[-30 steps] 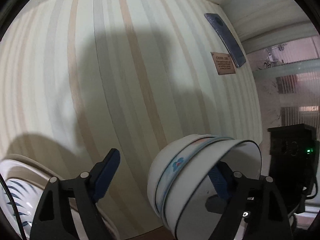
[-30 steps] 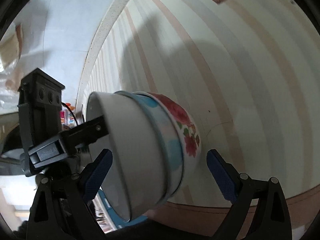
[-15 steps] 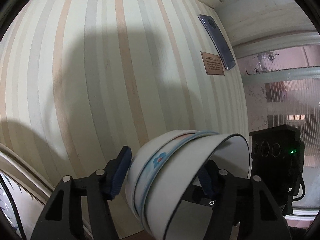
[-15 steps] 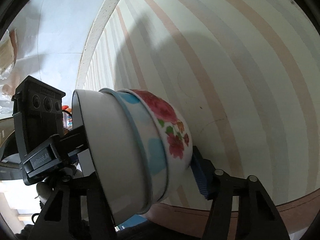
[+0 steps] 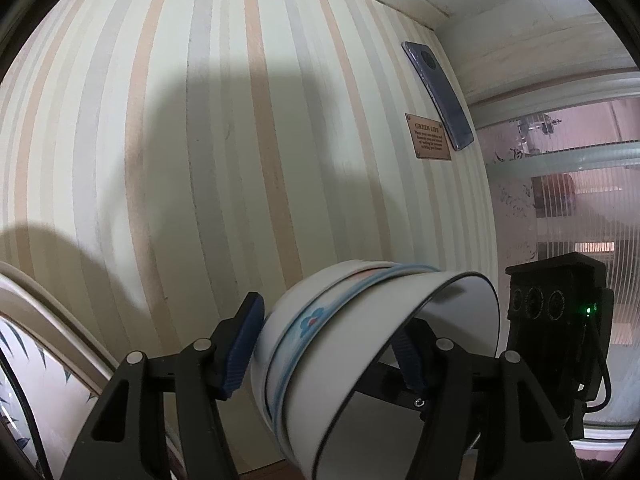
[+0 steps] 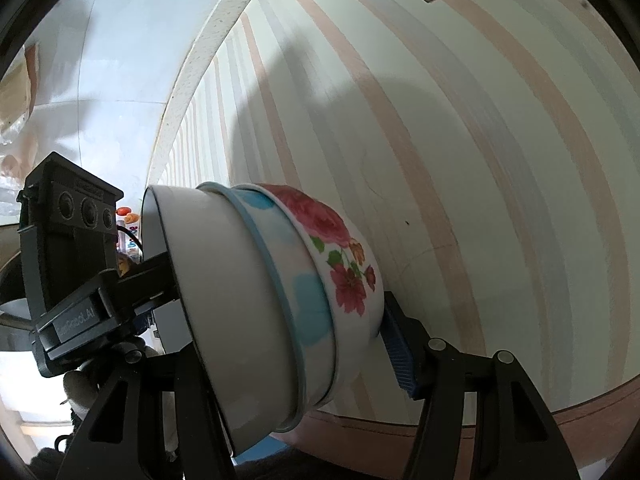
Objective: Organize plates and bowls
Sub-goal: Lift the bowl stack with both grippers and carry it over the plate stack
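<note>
Both claws, left (image 5: pixel 324 344) and right (image 6: pixel 288 344), pinch the bowls (image 6: pixel 272 300) tight; they should lift together, slowly and level.

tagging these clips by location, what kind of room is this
Probably a hotel or guest room: striped wallpaper, a small "Green Life" notice plaque on it, and a frosted glass partition beside it.

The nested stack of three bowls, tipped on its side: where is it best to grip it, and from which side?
Grip the nested stack of three bowls end to end: one pad on the flowered bowl's base, the other inside the white bowl's open mouth. The curved walls would slip sideways. Both the left gripper and right gripper already straddle it so.
</note>
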`<control>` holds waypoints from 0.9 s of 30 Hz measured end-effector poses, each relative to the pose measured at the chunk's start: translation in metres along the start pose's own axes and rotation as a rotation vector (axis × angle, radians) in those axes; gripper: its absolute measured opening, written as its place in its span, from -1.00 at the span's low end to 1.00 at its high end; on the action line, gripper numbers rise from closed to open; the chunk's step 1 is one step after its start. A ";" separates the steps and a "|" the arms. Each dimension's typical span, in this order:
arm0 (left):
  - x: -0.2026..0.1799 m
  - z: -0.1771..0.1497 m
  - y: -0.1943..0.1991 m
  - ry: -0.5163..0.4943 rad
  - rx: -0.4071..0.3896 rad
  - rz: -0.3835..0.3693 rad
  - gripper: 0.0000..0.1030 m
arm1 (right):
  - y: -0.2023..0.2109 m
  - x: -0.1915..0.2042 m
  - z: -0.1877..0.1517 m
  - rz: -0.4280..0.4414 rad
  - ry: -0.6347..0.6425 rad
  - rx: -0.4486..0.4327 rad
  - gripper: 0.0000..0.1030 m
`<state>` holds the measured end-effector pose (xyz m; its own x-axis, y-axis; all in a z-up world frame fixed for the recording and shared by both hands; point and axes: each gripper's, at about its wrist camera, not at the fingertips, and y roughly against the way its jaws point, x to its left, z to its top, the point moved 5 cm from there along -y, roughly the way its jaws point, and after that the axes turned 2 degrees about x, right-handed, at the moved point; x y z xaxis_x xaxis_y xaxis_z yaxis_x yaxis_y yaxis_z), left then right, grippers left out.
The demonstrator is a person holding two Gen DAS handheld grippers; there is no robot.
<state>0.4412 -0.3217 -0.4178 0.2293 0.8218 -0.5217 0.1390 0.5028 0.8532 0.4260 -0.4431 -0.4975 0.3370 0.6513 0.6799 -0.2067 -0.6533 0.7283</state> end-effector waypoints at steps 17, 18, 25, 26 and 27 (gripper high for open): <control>0.021 -0.005 0.066 0.088 -0.074 0.036 0.14 | 0.005 0.056 -0.008 0.035 0.069 0.055 0.19; 0.024 -0.006 0.071 0.094 -0.083 0.041 0.14 | 0.002 0.064 -0.009 0.038 0.083 0.064 0.19; 0.066 -0.021 0.119 0.173 -0.164 0.078 0.14 | -0.027 0.116 -0.017 0.063 0.170 0.138 0.19; 0.072 -0.024 0.123 0.188 -0.173 0.082 0.14 | -0.035 0.125 -0.019 0.067 0.188 0.160 0.19; 0.081 -0.028 0.130 0.209 -0.186 0.084 0.14 | -0.040 0.131 -0.021 0.071 0.195 0.170 0.19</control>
<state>0.4511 -0.1823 -0.3495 0.0262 0.8903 -0.4546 -0.0557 0.4553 0.8886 0.4593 -0.3240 -0.4360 0.1406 0.6528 0.7443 -0.0605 -0.7447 0.6646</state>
